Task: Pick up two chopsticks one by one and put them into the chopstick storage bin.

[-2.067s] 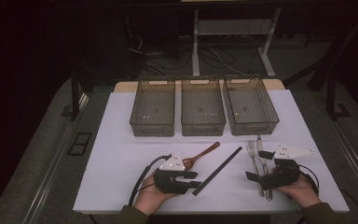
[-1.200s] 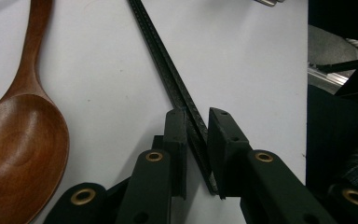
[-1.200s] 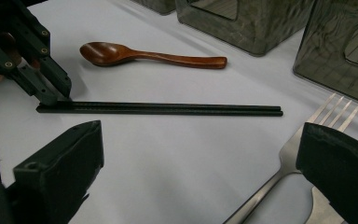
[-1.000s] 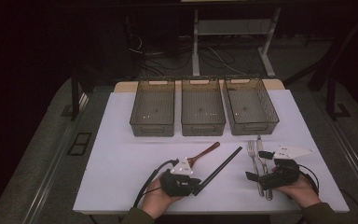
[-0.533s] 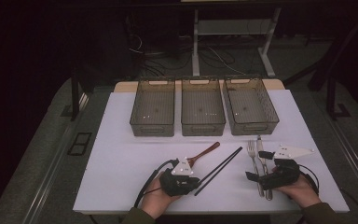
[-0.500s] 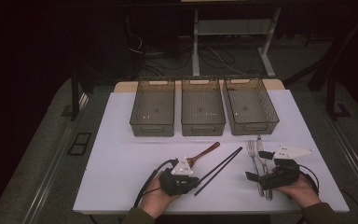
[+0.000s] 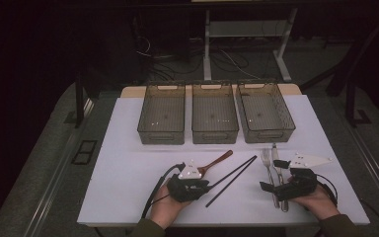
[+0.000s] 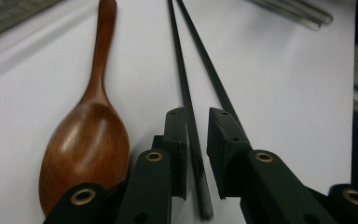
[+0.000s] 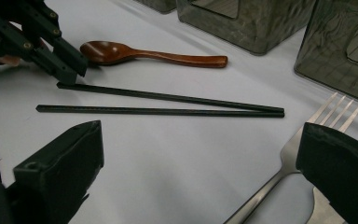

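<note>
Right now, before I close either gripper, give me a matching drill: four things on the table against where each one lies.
Things:
1 wooden spoon
2 chopstick
3 fork
4 bins

Places:
A between the left gripper's jaws
B in a row along the far edge
C just left of the chopsticks
D in front of the right gripper

Pairs: 1-C, 2-A, 3-D, 4-B

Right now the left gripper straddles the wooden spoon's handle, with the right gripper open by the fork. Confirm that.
Not quite: the left gripper straddles a black chopstick, not the wooden spoon beside it, as the left gripper view shows. The right gripper is open by the fork.
</note>
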The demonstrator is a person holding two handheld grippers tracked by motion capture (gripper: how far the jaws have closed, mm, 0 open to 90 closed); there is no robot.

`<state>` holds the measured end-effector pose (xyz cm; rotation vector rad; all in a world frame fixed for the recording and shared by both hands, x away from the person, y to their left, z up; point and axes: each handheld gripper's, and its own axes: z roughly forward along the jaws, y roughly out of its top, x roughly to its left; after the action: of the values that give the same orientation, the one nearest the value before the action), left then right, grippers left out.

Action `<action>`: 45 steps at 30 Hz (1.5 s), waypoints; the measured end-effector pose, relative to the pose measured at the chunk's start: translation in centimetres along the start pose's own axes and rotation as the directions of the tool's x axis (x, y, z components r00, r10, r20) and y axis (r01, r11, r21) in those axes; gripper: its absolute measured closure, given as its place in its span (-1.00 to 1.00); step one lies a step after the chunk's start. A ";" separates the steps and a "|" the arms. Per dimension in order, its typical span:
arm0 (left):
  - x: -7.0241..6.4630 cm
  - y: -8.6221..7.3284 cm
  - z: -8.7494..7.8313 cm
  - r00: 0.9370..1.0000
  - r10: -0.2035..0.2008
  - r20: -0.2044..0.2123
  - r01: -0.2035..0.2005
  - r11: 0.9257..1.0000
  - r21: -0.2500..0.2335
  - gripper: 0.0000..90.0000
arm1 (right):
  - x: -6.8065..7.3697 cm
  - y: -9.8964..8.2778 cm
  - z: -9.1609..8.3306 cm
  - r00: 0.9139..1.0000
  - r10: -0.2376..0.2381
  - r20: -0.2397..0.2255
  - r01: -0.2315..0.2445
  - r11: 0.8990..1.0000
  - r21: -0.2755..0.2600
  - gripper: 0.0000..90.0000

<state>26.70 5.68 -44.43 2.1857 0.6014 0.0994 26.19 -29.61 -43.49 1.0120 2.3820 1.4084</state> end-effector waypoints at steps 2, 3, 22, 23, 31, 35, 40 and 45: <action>0.0 0.3 0.5 1.000 0.003 0.000 -0.003 1.000 0.002 0.69 | 0.0 0.0 0.0 1.000 0.000 0.001 0.000 1.000 0.001 -1.00; 0.0 0.4 0.7 1.000 0.011 0.000 -0.011 1.000 0.012 0.69 | 0.0 0.0 0.0 1.000 0.000 0.001 0.000 1.000 0.001 -1.00; -0.3 1.4 3.4 0.999 -0.003 -0.039 0.004 1.000 0.030 0.78 | 0.0 0.0 0.0 1.000 -0.001 0.000 0.001 1.000 0.002 -1.00; -0.3 1.4 3.4 0.999 -0.003 -0.041 0.004 1.000 0.029 0.80 | 0.0 0.0 0.0 1.000 -0.001 0.001 0.001 1.000 0.001 -1.00; -0.6 1.3 3.5 0.998 -0.001 -0.067 0.002 1.000 0.016 0.85 | 0.0 0.0 0.0 1.000 -0.002 0.000 0.002 1.000 0.001 -1.00; -0.8 1.2 3.5 0.997 -0.019 -0.078 0.019 1.000 0.008 0.87 | 0.0 0.0 -0.1 1.000 -0.002 0.001 0.002 1.000 0.002 -0.99; -0.7 1.3 3.5 0.997 -0.020 -0.078 0.021 1.000 0.008 0.88 | 0.0 0.0 0.0 1.000 -0.002 0.000 0.002 1.000 0.002 -0.99; -0.6 1.3 3.3 0.997 -0.019 -0.075 0.019 1.000 0.006 0.88 | 0.0 0.0 -0.1 1.000 -0.002 0.000 0.002 1.000 0.002 -0.99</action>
<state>27.55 2.31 -45.44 2.1901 0.6654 0.1697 26.18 -29.69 -43.51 1.0091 2.3845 1.4059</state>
